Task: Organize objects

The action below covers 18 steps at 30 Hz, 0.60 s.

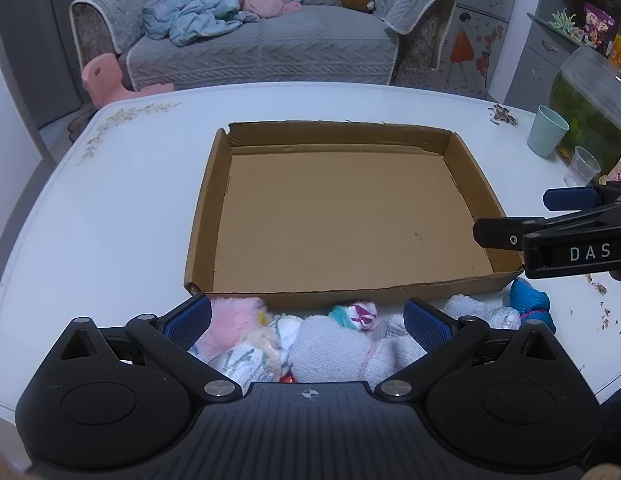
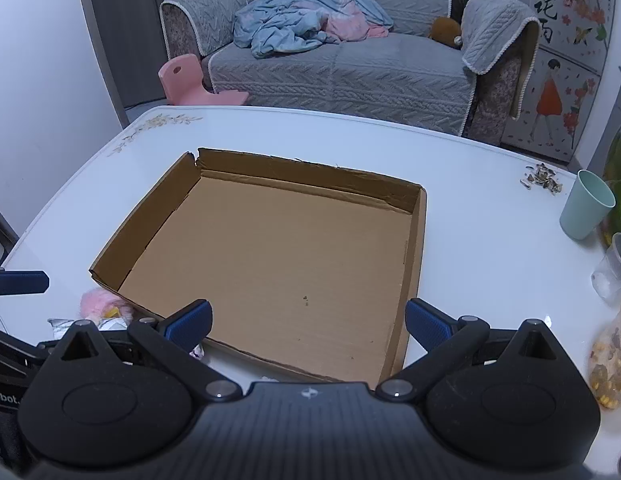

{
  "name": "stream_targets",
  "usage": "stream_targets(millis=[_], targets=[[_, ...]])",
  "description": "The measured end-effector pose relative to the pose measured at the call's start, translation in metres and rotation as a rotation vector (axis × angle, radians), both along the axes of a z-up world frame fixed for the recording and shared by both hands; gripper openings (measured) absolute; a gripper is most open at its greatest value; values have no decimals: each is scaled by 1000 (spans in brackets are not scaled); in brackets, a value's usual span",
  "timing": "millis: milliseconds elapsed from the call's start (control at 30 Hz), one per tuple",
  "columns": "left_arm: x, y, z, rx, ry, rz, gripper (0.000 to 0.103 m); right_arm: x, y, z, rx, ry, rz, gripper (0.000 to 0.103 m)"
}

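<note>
Both grippers, left (image 1: 306, 316) and right (image 2: 308, 320), jaws wide, holding nothing, near shallow cardboard box (image 1: 214, 216) lying open-side up, socks (image 1: 330, 346) heaped along its near wall.

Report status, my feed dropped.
Left claw open over sock pile. Right claw open, empty, above box. Box holds nothing yet. Nothing blocking.

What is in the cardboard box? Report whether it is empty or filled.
Empty: the cardboard box shows only bare floor; rolled socks lie outside its near wall.
</note>
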<state>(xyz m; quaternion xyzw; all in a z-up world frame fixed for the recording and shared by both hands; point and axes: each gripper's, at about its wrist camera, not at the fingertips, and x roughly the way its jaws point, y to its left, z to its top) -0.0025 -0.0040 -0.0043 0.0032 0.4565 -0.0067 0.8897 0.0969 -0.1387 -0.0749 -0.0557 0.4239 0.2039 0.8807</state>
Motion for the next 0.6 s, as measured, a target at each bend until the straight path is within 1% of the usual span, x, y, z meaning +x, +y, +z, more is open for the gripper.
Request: stream_targets(millis=[600], targets=[[-1,-1,-3,-2,19,-5,103,-2,1,-2,-8,7,8,102]])
